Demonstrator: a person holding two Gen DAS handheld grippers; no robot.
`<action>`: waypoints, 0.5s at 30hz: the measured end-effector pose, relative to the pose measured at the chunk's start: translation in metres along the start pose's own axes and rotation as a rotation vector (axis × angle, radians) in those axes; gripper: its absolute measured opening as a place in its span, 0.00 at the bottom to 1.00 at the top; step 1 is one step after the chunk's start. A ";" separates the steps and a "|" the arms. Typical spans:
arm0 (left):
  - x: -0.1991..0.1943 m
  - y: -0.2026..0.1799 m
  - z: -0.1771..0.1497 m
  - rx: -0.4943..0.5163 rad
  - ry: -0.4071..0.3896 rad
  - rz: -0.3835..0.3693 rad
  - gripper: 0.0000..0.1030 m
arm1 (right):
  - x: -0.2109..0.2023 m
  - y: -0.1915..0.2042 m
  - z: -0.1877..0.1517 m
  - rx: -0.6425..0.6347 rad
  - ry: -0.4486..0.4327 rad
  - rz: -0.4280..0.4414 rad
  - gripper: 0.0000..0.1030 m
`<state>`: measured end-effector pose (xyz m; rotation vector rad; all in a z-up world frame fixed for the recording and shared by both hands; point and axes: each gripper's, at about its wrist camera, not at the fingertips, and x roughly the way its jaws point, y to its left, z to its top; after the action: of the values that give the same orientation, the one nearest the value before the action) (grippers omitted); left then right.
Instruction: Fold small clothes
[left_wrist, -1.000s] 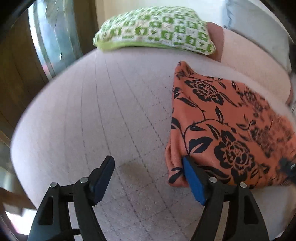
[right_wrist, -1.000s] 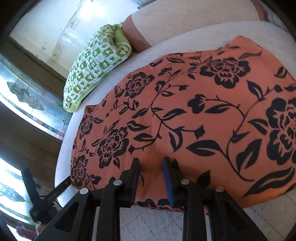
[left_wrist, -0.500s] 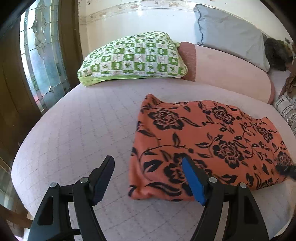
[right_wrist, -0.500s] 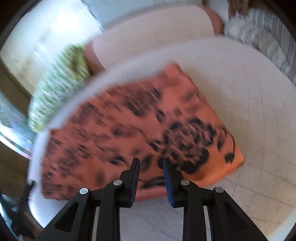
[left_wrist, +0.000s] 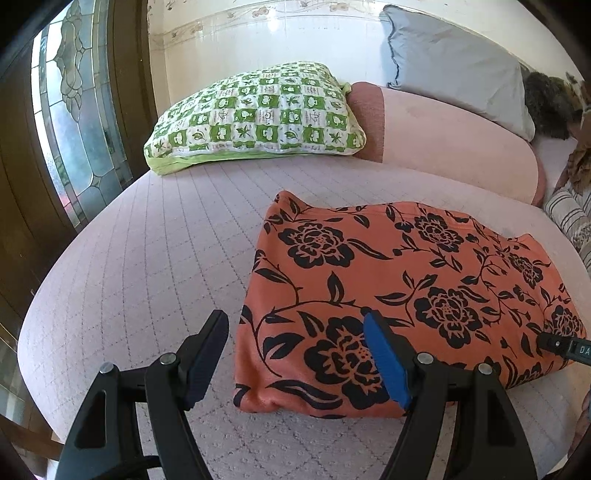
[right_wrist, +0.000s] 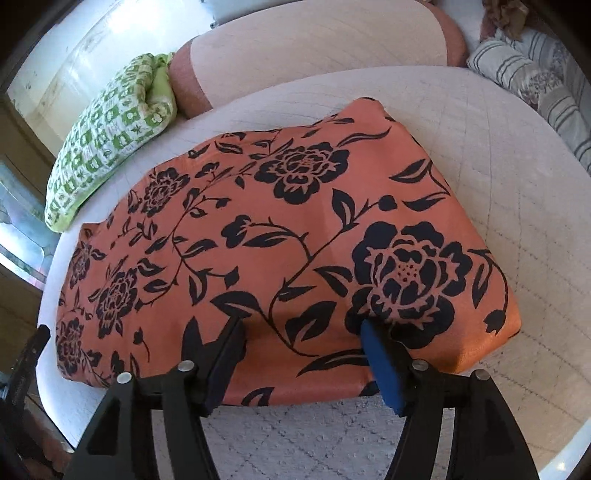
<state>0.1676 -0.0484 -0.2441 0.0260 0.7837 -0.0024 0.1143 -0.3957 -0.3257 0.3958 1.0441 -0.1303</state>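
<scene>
An orange garment with black flowers (left_wrist: 399, 288) lies folded into a flat rectangle on the pale quilted bed (left_wrist: 155, 258). My left gripper (left_wrist: 295, 332) is open and empty, raised over the garment's near left corner. In the right wrist view the garment (right_wrist: 295, 229) fills the middle. My right gripper (right_wrist: 301, 332) is open and empty, just above the garment's near edge. The tip of the right gripper (left_wrist: 561, 345) shows at the right edge of the left wrist view.
A green checked pillow (left_wrist: 258, 118) lies at the head of the bed beside a pink bolster (left_wrist: 454, 140) and a grey pillow (left_wrist: 454, 66). Striped bedding (right_wrist: 532, 74) lies at the far right. A stained-glass door (left_wrist: 74, 110) stands to the left.
My right gripper has opened and let go of the garment's edge and pulled back. My left gripper has drawn back and risen, staying open. The garment lies still.
</scene>
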 end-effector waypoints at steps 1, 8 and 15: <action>0.000 0.000 0.000 -0.001 0.000 0.002 0.74 | -0.002 -0.001 0.000 0.010 -0.005 0.010 0.68; -0.003 -0.001 -0.001 0.004 -0.002 0.003 0.74 | -0.038 0.008 0.002 0.007 -0.176 0.069 0.66; -0.005 -0.001 0.001 0.013 -0.018 0.008 0.74 | -0.036 0.029 0.002 -0.050 -0.216 0.052 0.65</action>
<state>0.1650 -0.0495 -0.2395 0.0417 0.7661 0.0000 0.1062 -0.3721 -0.2862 0.3552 0.8225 -0.0981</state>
